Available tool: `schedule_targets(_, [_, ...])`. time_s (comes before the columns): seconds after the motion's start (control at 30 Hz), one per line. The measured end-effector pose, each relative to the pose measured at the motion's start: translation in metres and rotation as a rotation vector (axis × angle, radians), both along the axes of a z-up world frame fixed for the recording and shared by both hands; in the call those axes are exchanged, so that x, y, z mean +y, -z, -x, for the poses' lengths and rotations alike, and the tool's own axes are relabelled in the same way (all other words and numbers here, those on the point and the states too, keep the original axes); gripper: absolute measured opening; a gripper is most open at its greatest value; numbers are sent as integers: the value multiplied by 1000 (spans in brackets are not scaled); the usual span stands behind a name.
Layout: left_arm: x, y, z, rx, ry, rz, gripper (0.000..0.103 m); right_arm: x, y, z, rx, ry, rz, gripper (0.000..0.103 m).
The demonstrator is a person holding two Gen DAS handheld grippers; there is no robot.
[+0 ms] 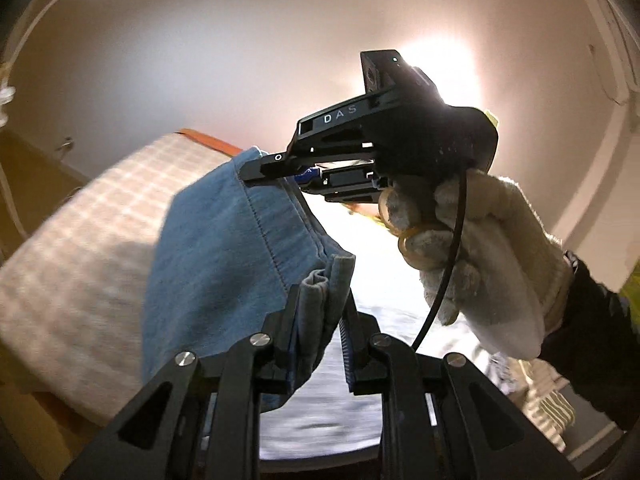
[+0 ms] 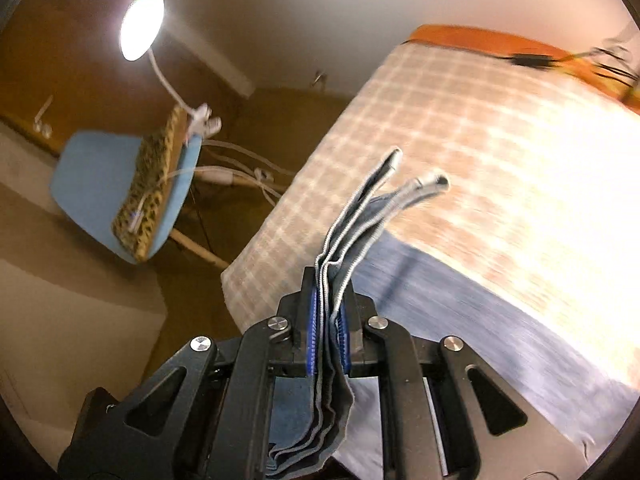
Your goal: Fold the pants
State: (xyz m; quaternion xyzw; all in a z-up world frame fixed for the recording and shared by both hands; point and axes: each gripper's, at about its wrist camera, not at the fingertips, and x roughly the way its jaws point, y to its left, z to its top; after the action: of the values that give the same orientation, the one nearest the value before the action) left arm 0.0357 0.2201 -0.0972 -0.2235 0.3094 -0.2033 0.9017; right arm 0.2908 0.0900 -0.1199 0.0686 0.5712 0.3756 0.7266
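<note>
- Left gripper (image 1: pixel 320 312): clamped on a bunched fold of the pants (image 1: pixel 224 248); cloth pinched between blue ribbed pads (image 1: pixel 346 344), only a narrow gap left.
- Right gripper (image 2: pixel 329 320): closed tight on several stacked layers of pants (image 2: pixel 340 248) edge; layers pressed between blue pads (image 2: pixel 312 332), hem ends sticking up past the tips and a loose tail hanging below. Also in left view (image 1: pixel 272 170), tips nipped on the pants' upper edge.
- Pants: blue denim, lifted off the bed (image 1: pixel 80 216), stretched between the two grippers; stitched seam running down the raised panel. In right view, a further blue stretch lying on the bed (image 2: pixel 460 140) below the grip.
- Right hand (image 1: pixel 480 256): white knit glove, dark sleeve (image 1: pixel 592 320), wrapped round the right gripper's handle; black cable (image 1: pixel 448 264) trailing across the glove.
- Bed: checked beige-and-white cover, orange strip (image 2: pixel 480 40) along the far edge.
- Chair (image 2: pixel 104 184): light blue, beside the bed, leopard-print item (image 2: pixel 148 188) on the seat, white cables (image 2: pixel 236 176) draped nearby.
- Lamp (image 2: pixel 142 24): lit, round head on a white bent neck, above the chair.
- Background: blurred throughout; finer detail not legible.
</note>
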Motion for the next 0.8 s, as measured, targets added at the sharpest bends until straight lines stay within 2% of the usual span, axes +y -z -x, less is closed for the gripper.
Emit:
schedule_targets(0.17, [-80,-21,-4,-11,128,-19,14,-92,-20,12,-34,93,-23,10])
schedule_targets(0.27, [-129,-27,-10,-7,213,-5,14,-147,-29,22,-56,148,-23,10])
schedule_targets(0.4, [-194,-25,-18,13,315,3,14,-224,-36,36,-77,223,-14,10])
schedule_targets(0.63, [-310,-18,-28,46,488,-54,14,-350,-37,59,-94,349,23,10])
schedule_targets(0.8, [-381,-13,-37,72,592,-73,14,-425,-33,71,-96,422,33,9])
